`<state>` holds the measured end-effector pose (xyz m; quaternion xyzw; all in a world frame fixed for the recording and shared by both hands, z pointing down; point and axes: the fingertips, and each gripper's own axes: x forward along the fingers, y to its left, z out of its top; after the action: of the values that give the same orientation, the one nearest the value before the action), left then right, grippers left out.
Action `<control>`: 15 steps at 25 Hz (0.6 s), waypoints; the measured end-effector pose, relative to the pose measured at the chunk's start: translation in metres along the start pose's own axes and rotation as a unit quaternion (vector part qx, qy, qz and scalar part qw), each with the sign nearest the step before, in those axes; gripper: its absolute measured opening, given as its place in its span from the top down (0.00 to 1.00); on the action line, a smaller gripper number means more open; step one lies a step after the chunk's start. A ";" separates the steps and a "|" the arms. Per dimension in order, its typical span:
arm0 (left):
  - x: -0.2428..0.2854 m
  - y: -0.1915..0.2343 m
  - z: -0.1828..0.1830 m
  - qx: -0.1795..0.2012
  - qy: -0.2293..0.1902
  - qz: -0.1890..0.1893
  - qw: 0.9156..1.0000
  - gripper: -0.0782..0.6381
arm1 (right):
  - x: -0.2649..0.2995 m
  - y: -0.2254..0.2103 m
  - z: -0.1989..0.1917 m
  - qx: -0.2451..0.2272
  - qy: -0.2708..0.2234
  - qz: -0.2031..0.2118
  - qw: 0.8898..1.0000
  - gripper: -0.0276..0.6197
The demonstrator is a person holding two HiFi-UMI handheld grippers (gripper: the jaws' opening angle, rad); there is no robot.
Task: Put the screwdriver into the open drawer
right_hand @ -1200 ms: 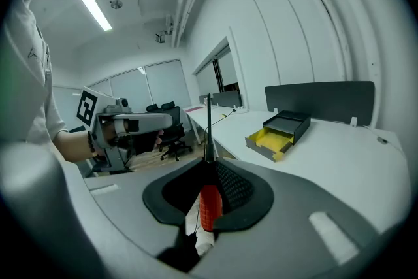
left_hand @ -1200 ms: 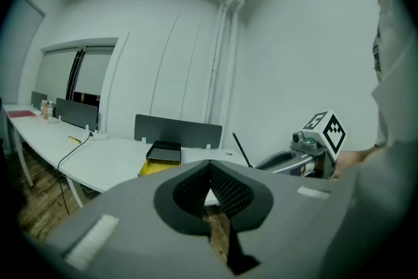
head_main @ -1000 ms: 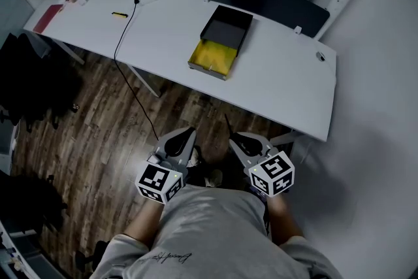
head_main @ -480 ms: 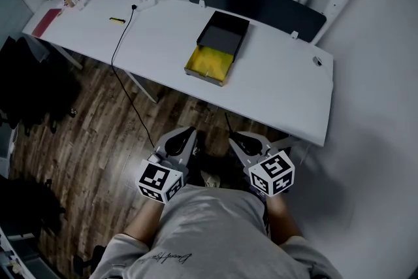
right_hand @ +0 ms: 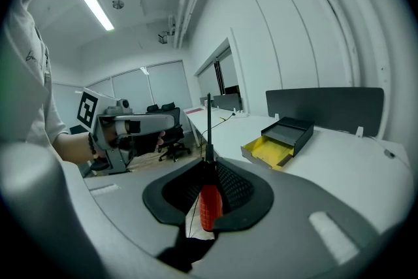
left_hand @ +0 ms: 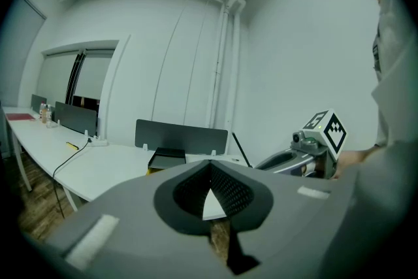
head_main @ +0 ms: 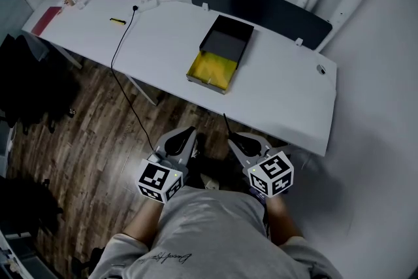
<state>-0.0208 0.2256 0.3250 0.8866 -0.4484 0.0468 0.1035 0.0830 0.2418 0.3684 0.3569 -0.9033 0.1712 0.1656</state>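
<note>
The open drawer (head_main: 210, 70) has a yellow inside and juts from a black box (head_main: 226, 37) on the white table (head_main: 281, 95). Both grippers are held low near my body, well short of the table. My right gripper (head_main: 236, 139) is shut on the screwdriver (right_hand: 208, 204), pinching its red handle, and the thin black shaft (right_hand: 209, 127) points up and forward. In the right gripper view the drawer (right_hand: 271, 149) lies ahead to the right. My left gripper (head_main: 185, 134) is shut with nothing in it. The left gripper view shows the box (left_hand: 166, 156) far ahead.
A black cable (head_main: 124, 36) runs over the table and down to the wooden floor (head_main: 85, 134). A small yellow item (head_main: 117, 21) and a red book (head_main: 44, 18) lie at the table's far left. A dark partition (head_main: 261, 6) stands behind the table. A white wall (head_main: 379, 140) is on the right.
The head view has shifted slightly, so the table and drawer sit a little lower in it. Both grippers stay where they were, and the right one still holds the screwdriver.
</note>
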 end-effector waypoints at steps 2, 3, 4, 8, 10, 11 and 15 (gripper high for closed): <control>0.005 0.007 0.001 -0.001 0.000 0.000 1.000 0.89 | 0.007 -0.005 0.004 -0.001 0.001 0.001 1.000 0.84; 0.008 0.010 0.001 -0.002 0.001 0.000 1.000 0.89 | 0.011 -0.006 0.006 -0.001 0.001 0.002 1.000 0.84; 0.010 0.013 0.001 -0.003 0.001 0.001 1.000 0.89 | 0.014 -0.008 0.008 -0.001 0.000 0.003 1.000 0.84; 0.022 0.026 0.002 -0.004 0.003 -0.001 1.000 0.89 | 0.029 -0.016 0.015 -0.001 0.001 0.005 1.000 0.84; 0.028 0.032 0.002 -0.005 0.005 -0.003 1.000 0.89 | 0.036 -0.021 0.018 0.000 0.003 0.005 1.000 0.84; 0.031 0.035 0.003 -0.006 0.006 -0.004 1.000 0.89 | 0.039 -0.023 0.019 0.000 0.004 0.004 1.000 0.84; 0.047 0.048 0.004 -0.007 0.009 -0.010 1.000 0.89 | 0.052 -0.036 0.024 0.003 0.008 0.000 1.000 0.84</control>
<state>-0.0312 0.1602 0.3366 0.8898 -0.4390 0.0506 0.1140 0.0680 0.1762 0.3760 0.3564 -0.9013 0.1766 0.1714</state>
